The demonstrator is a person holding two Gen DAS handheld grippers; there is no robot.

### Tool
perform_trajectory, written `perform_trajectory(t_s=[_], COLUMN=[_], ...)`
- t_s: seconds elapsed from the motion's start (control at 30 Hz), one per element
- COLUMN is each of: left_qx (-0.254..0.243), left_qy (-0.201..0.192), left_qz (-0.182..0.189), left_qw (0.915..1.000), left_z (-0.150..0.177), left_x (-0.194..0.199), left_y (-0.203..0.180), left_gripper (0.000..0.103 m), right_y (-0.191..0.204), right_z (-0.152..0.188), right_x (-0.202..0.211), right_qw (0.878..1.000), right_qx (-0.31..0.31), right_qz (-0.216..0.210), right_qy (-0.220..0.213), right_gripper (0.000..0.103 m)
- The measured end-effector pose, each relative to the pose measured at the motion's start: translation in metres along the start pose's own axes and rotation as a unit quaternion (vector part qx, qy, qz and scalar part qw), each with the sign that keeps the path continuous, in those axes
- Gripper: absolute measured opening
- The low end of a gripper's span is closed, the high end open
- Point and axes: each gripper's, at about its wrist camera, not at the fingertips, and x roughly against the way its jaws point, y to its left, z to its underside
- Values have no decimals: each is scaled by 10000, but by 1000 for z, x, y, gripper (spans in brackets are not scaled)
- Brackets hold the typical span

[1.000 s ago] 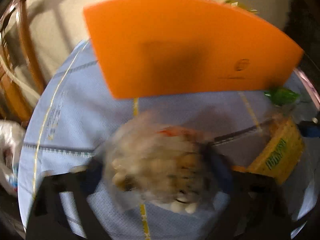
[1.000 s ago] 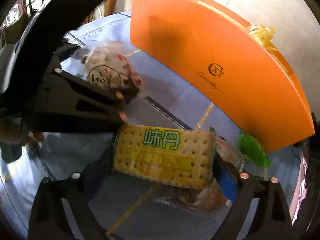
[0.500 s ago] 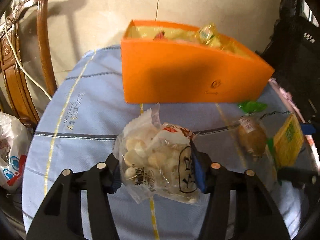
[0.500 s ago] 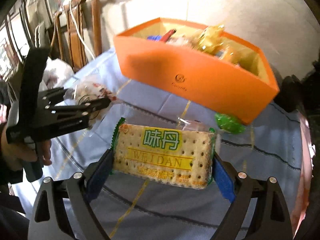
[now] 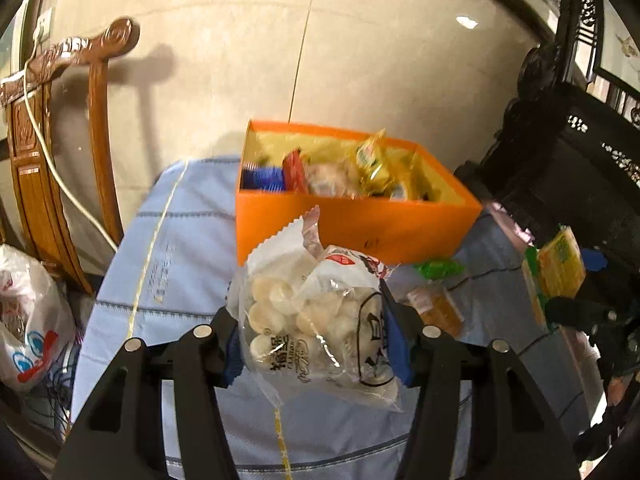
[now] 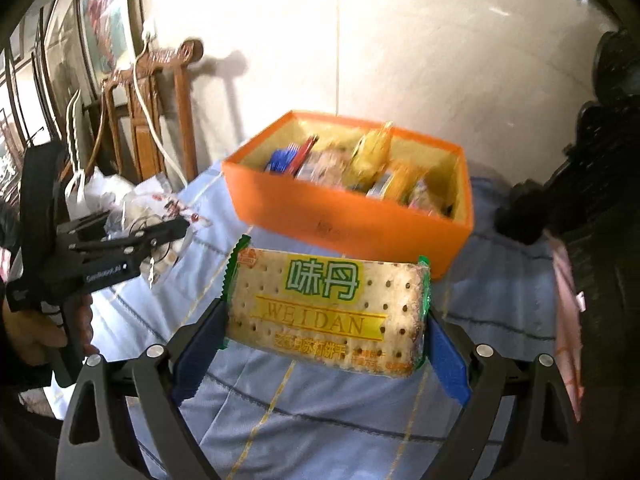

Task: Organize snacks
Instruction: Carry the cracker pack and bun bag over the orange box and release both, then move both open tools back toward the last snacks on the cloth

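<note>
Your left gripper (image 5: 316, 344) is clenched on a clear bag of round white snacks (image 5: 316, 320), its blue pads pressing in from both sides, and you carry it raised above the bench (image 5: 192, 264), which is covered in a pale blue cloth with yellow lines. The bag sits upright between the fingers, its crimped top edge pointing toward the orange box (image 5: 352, 228). In the right wrist view the same gripper (image 6: 160, 236) reaches in from the left edge, held level and pointing toward the box, with your hand (image 6: 36, 332) wrapped round its handle below.

Your right gripper (image 6: 324, 332) is grasping a flat pack of Weidan crackers (image 6: 326, 304) by its two short ends, label facing the camera, held level and clear of the cloth. The left wrist view shows that pack (image 5: 558, 268) edge-on at the right side of the bench.

The orange box (image 6: 348, 224) stands open at the far edge of the bench, just beyond both held packs and already filled with wrapped snacks in yellow, blue and red. Near its front right corner, on the cloth, lie a green wrapped sweet (image 5: 438, 269) and an orange-brown packet (image 5: 438, 310), close together. A carved wooden chair (image 5: 52, 152) stands off the left edge, with a white plastic bag (image 5: 28, 320) beside it.
</note>
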Motion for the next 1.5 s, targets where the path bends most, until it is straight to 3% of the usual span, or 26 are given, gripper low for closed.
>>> perform_trajectory(t_s=[0.2,0.43,0.77,1.1,1.13,1.17,1.23,1.33,1.5], left_qx=[-230,-336,-682,-507,-477,-456,-502,-525,-477], left_qy=[-228,-496,-796,-490,-466,-445,-388,-123,-116], left_qz=[39,72,-163,-476,-511,-556,-817,-1118,-1207], left_qw=[9995,9982,9944,9964,9965,9964,9946,9923,9915], left_z=[-41,-118,-208,-218,-218,-217,-214,-210,-201], left_x=[0,-8,-47,-101,-105,-110,-121,-137,-134], left_y=[-10,-21,-39,-26,-25,-23,-21,-14,-4], left_gripper=[54,54,55,57,62,78,99,99,99], right_y=[-21,-49,-82,-81,-81,-84,-87,-96,-99], right_z=[-46,-126,-219,-231,-233,-232,-229,-225,-211], right_x=[22,33,-3,-52,-57,-66,-77,-87,-83], right_qw=[9994,9977,9968,9984,9986,9990,9991,9988,9987], right_qx=[-43,-24,-75,95,89,65,11,-205,-293], right_qz=[171,193,256,260,233,189,327,409,392], right_qy=[-305,-646,-755,-497,-473,-393,-287,-158,-138], right_gripper=[93,93,93,93,94,95,99,99,99])
